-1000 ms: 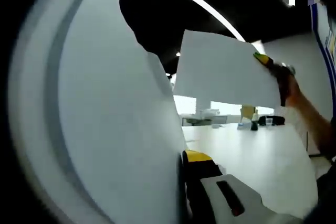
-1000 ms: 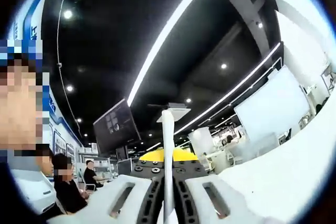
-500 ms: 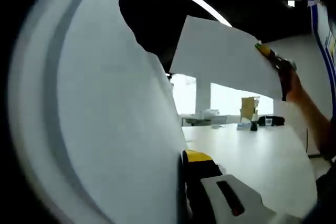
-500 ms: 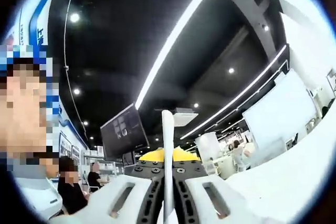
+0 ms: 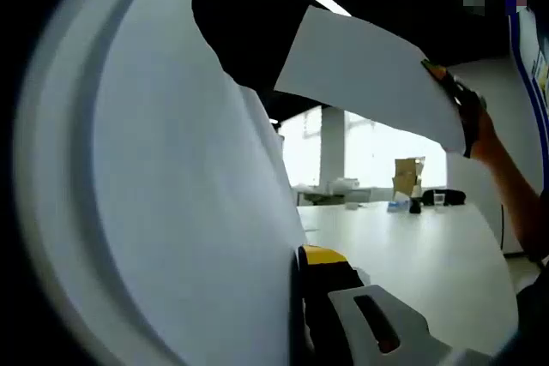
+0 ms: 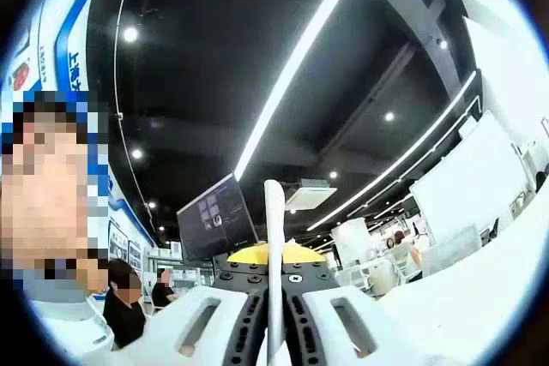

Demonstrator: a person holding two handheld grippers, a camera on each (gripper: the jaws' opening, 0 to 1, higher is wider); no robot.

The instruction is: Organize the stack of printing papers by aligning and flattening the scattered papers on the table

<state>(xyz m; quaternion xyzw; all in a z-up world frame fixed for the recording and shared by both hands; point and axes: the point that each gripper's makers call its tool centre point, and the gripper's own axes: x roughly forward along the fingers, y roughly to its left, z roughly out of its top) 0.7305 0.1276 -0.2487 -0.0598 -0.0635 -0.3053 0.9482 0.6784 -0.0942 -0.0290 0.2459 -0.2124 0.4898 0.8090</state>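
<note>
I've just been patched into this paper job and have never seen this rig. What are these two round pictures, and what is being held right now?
No robot arm here: a person holds a two-jaw gripper in each hand, and a fisheye camera rides on each one.

The left gripper view is half covered by the white paper close to the lens, beside the left gripper. Further off, the right gripper, in the person's hand, holds up another sheet above the white table.

The right gripper view looks up at the ceiling: that sheet appears edge-on as a thin white strip pinched between the shut jaws.
</note>
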